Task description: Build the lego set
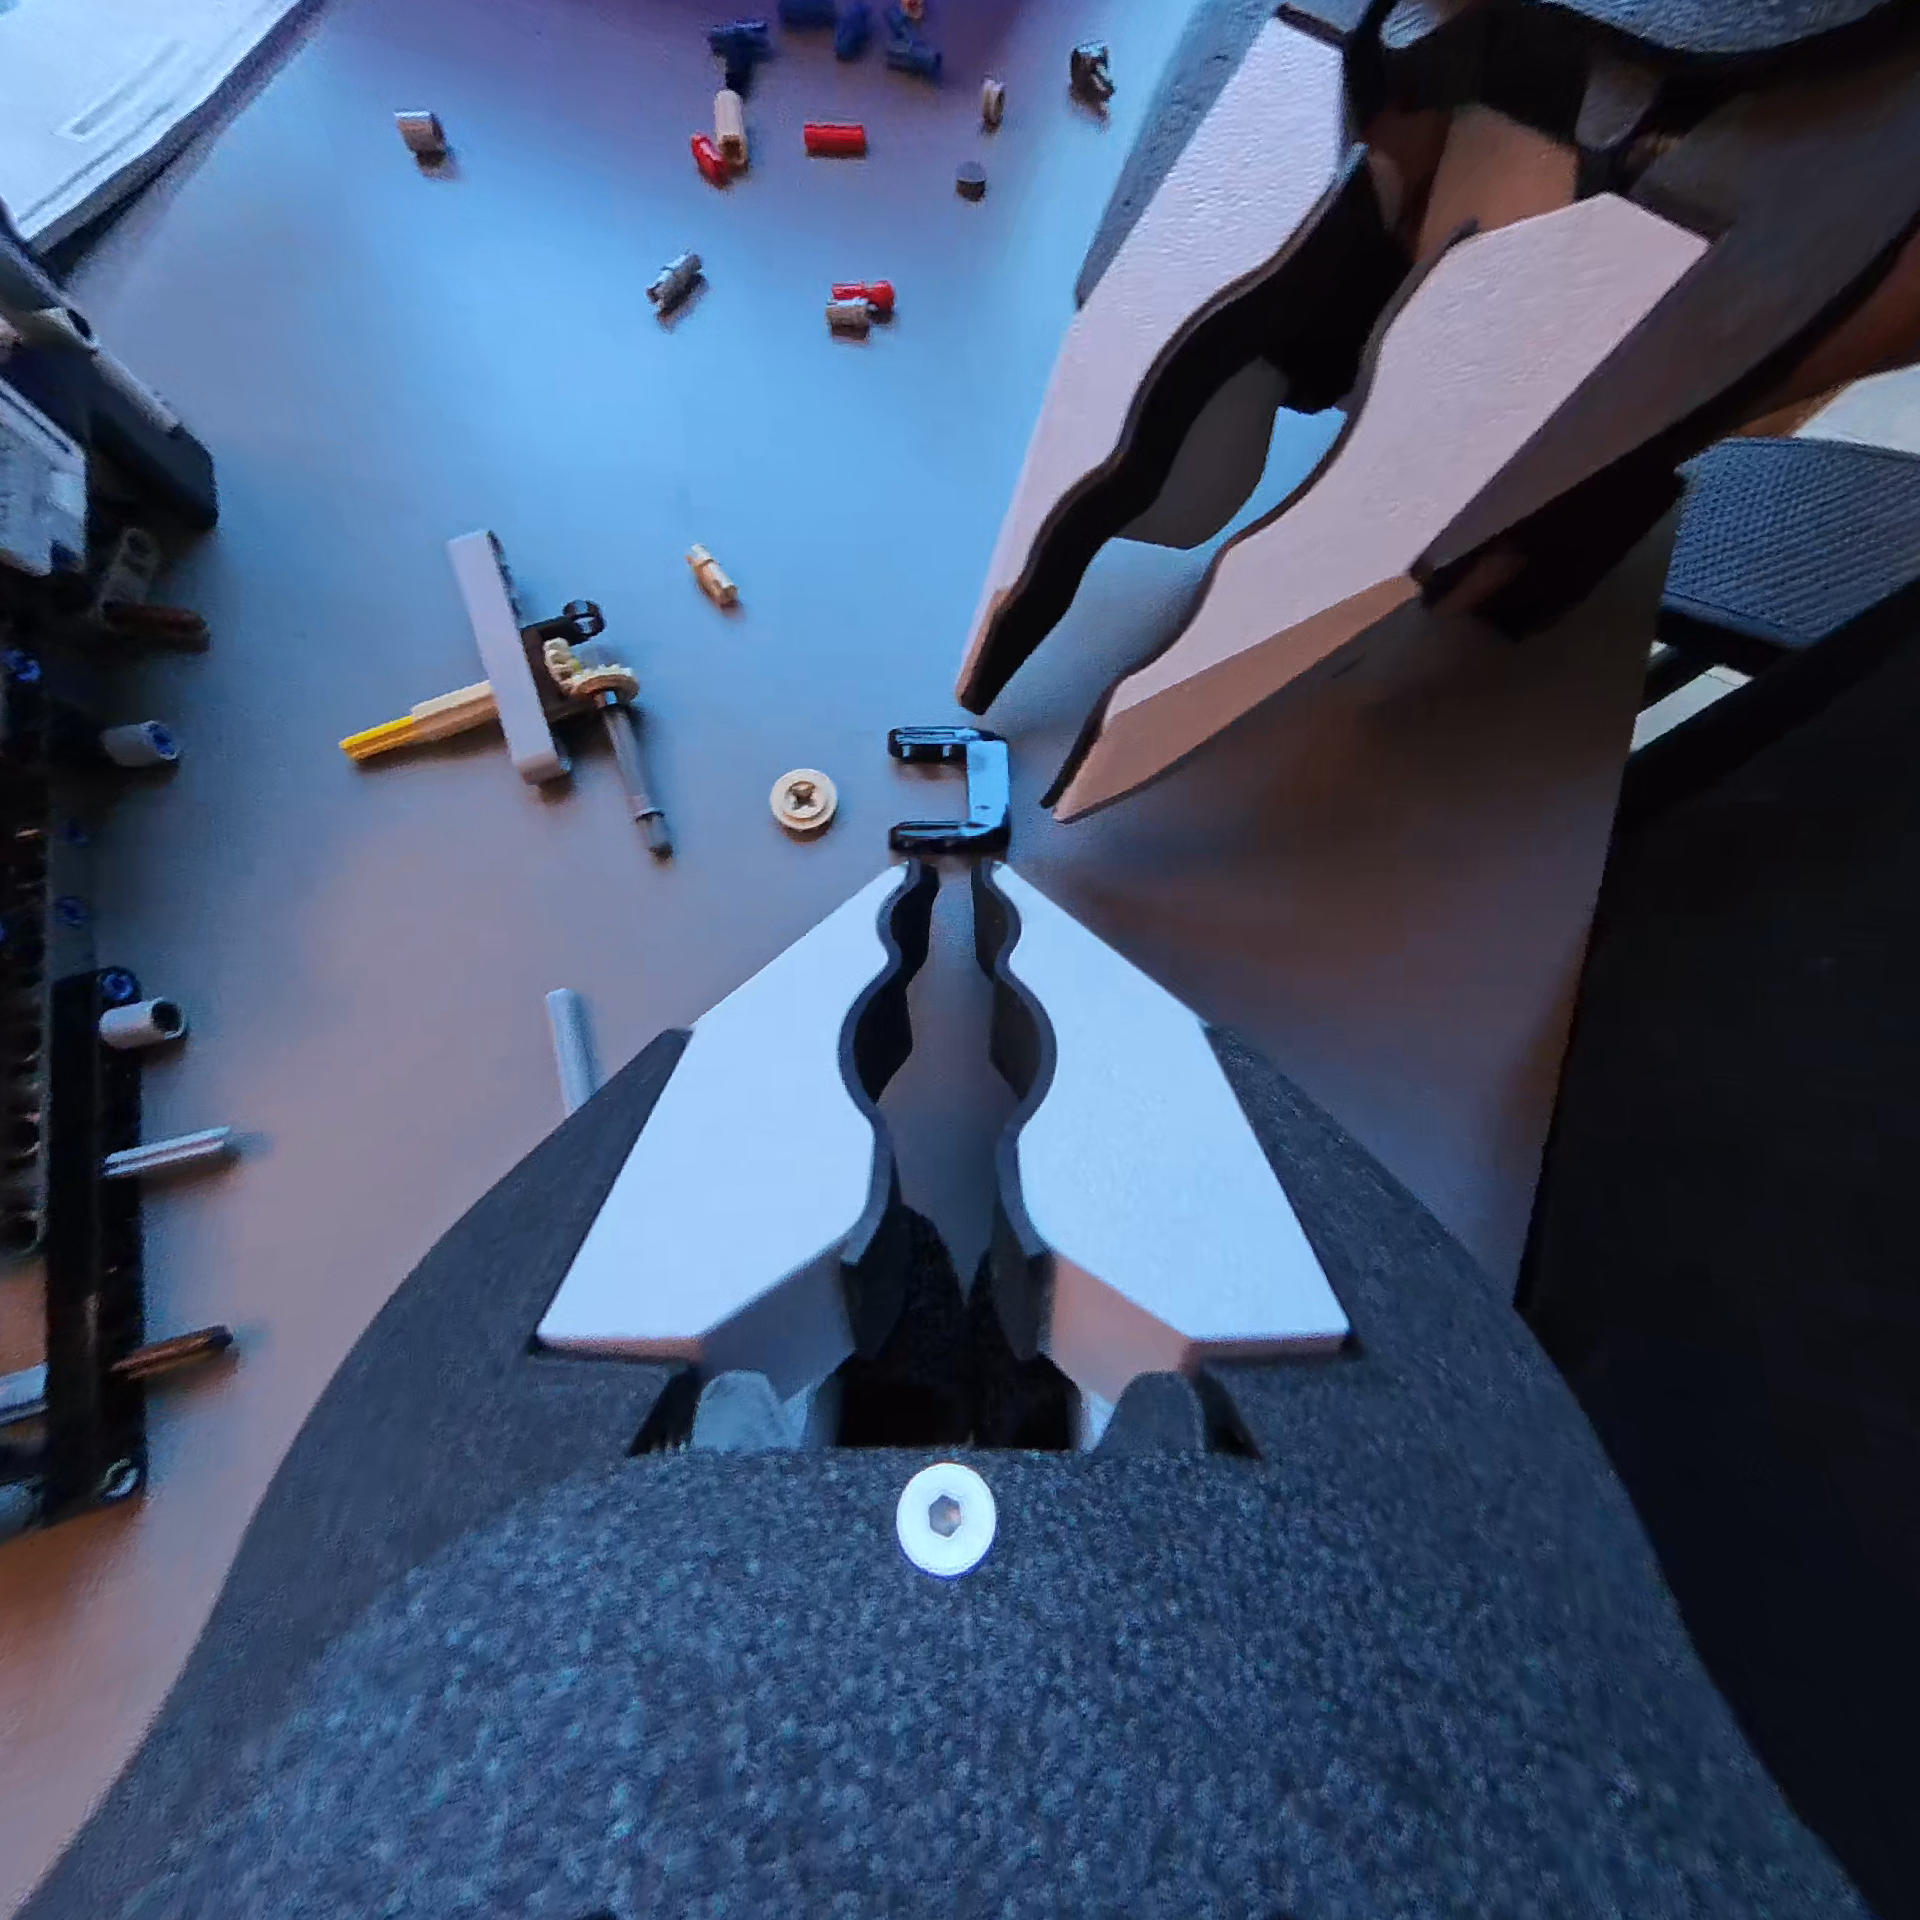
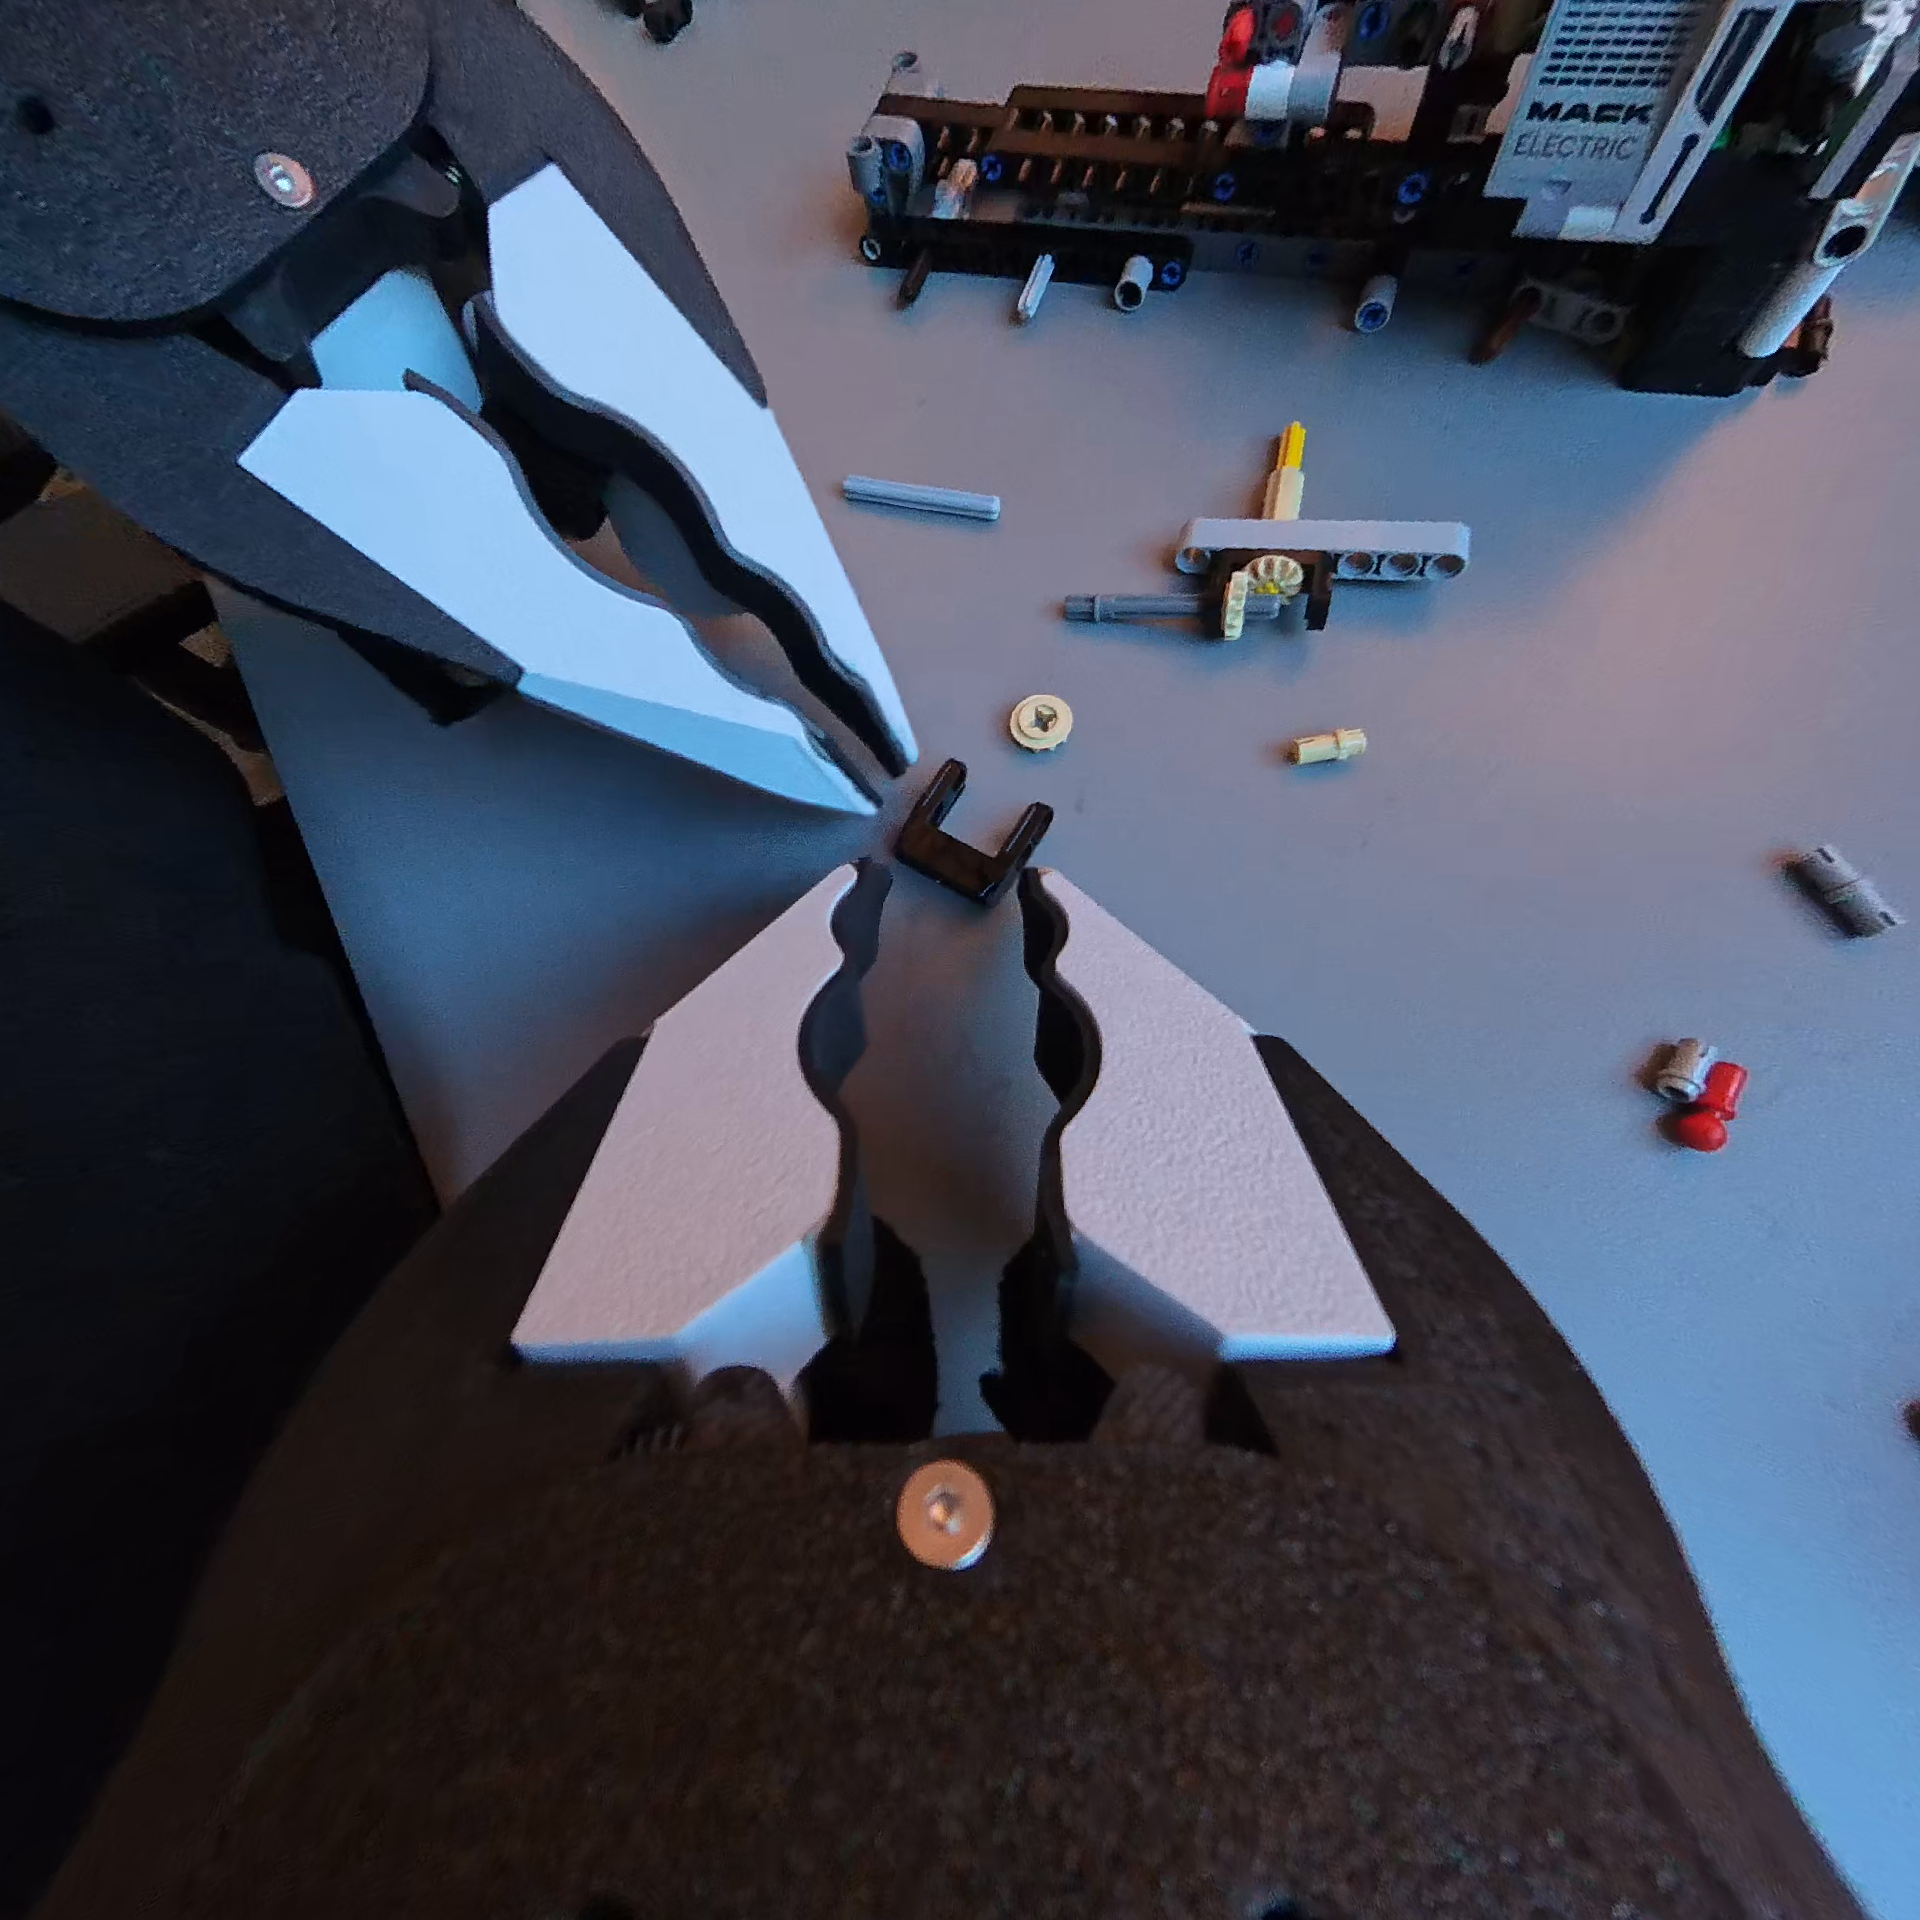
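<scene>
two grippers meeting over a small black u-shaped bracket (image 1: 961,790) lying on the grey counter (image 1: 416,416), close to the counter's near edge, past which only dark shows. left gripper (image 1: 948,871) with fingers nearly together, only a thin gap at the tips, tips right against one arm of the bracket; hard to tell from either view whether actually pinching it or just touching. right gripper (image 2: 948,873) with fingers a little apart, straddling the bracket's (image 2: 971,842) closed back, arms of the u pointing away toward the counter's middle; contact not clear. left gripper (image 2: 883,784) seen in the right wrist view coming in from the upper left, tips at the bracket's outer arm. right gripper (image 1: 1018,758) seen in the left wrist view slanting in from the upper right. just beside the bracket, a tan round disc (image 2: 1041,721), and a bit farther in, a small tan pin (image 2: 1328,745). farther toward the middle, a small sub-assembly (image 2: 1309,566) of a grey beam, tan gears, a yellow-tipped axle and a grey axle. a loose grey axle (image 2: 921,497) near it. along the far edge, the partly built truck chassis (image 2: 1143,177), black with pins sticking out. red connectors (image 2: 1704,1101) and a grey connector (image 2: 1844,894) scattered toward the right edge.
</scene>
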